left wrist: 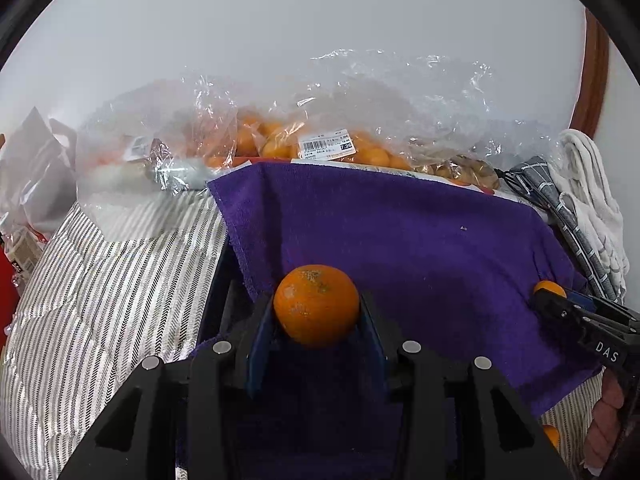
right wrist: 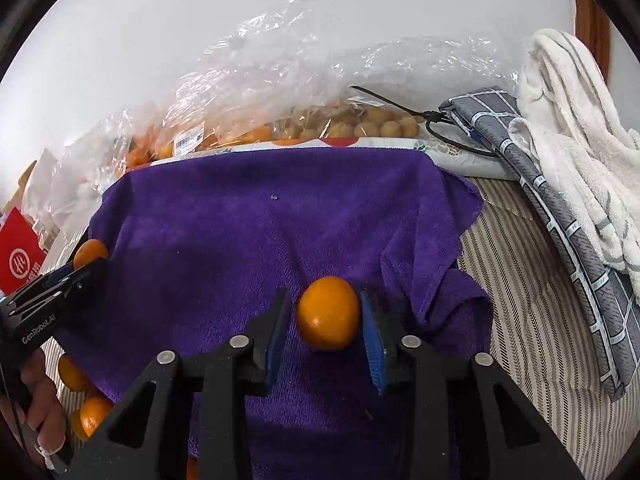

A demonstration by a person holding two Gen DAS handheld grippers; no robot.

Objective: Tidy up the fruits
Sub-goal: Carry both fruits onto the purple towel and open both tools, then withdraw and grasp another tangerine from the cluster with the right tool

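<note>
Both tongs carry fruit. Your left tongs squeeze one mandarin. Your right tongs stand a bit apart around another mandarin on the purple towel. Lift away slowly so it won't roll. At the back, a clear bag holds more mandarins.

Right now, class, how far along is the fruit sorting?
Looks done: a smooth orange sits on the purple towel, between the pads of the open right claw. In hand: the left claw grips a spotted orange. Left: the bagged oranges behind the towel.
</note>
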